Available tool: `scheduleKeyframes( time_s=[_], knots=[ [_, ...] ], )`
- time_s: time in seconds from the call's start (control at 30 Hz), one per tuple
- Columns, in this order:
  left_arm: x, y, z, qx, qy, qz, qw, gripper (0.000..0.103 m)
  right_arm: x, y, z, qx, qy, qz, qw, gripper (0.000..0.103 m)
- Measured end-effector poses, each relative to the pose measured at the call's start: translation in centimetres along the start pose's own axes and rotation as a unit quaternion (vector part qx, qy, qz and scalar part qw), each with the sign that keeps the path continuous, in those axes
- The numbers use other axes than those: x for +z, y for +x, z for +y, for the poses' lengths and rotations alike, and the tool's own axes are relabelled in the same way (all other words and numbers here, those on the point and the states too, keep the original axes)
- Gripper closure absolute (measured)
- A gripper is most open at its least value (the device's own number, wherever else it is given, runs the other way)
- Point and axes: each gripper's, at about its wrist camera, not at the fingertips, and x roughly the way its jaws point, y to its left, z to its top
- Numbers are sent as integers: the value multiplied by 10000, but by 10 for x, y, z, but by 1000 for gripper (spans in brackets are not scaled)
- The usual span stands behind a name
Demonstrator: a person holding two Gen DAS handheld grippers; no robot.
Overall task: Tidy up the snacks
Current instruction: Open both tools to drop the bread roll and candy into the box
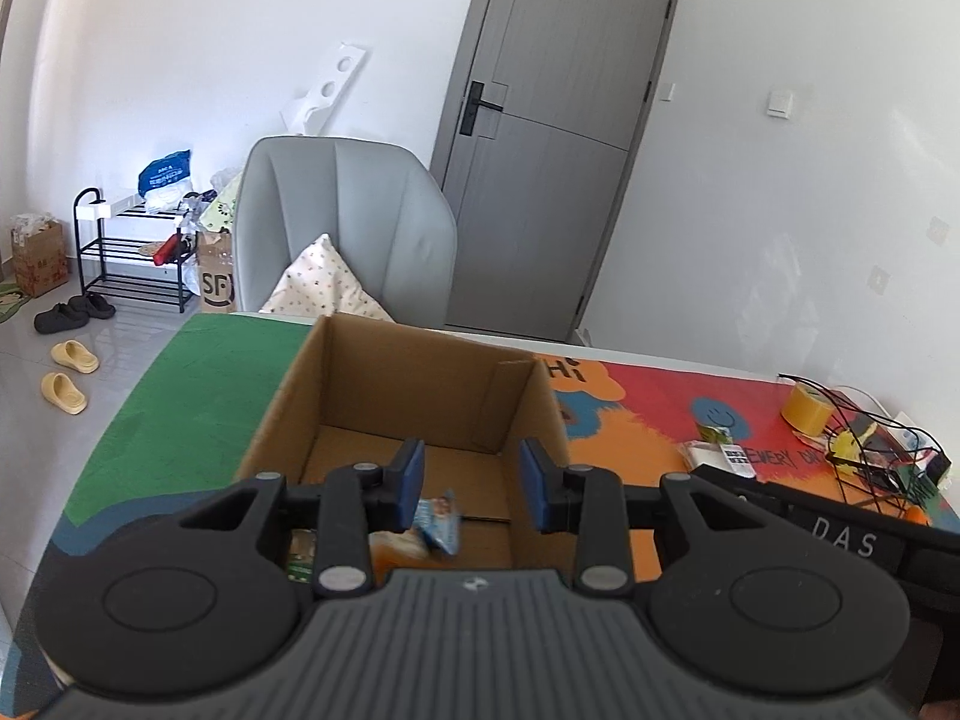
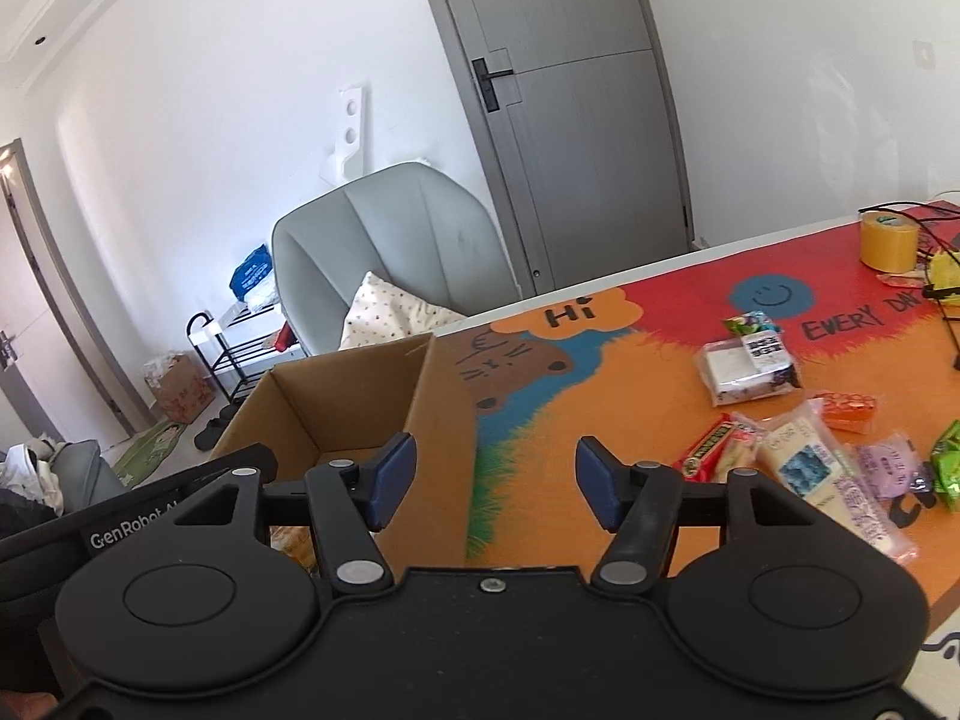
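Observation:
An open cardboard box (image 1: 420, 372) stands on the colourful table mat (image 1: 648, 408). My left gripper (image 1: 471, 483) is open and empty above the box's near side. A blue snack packet (image 1: 441, 519) and an orange one (image 1: 399, 546) lie on the box floor below it. In the right wrist view the box (image 2: 336, 396) is at the left. My right gripper (image 2: 495, 483) is open and empty above the mat beside the box. Several snack packets lie to its right: a white-wrapped one (image 2: 747, 369), a red one (image 2: 714, 447), a pale one (image 2: 822, 477).
A yellow tape roll (image 2: 888, 243) and a black wire basket (image 1: 870, 456) stand at the table's far right. A grey armchair (image 1: 342, 222) with a cushion is behind the table, a grey door (image 1: 558, 138) beyond. A shoe rack (image 1: 129, 252) and slippers are on the floor at left.

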Motion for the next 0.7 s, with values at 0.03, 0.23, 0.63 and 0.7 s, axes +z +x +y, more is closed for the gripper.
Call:
scheduleKeyframes(
  time_s=[0.03,0.23,0.63,0.7],
  knots=[
    [0,0,-2,-5,5,-11,10000,69,1,-3,-4,-27,30,-26,10000,43],
    [2,-6,-1,189,-24,-104,9998,67,0,-17,-27,-175,208,-115,9996,42],
    [1,-19,0,584,0,-64,9983,40,-9,-33,-65,-249,508,-88,9984,29],
    [-2,-20,-4,539,40,-43,9985,37,-11,-36,-72,-284,554,-83,9980,28]
  ],
)
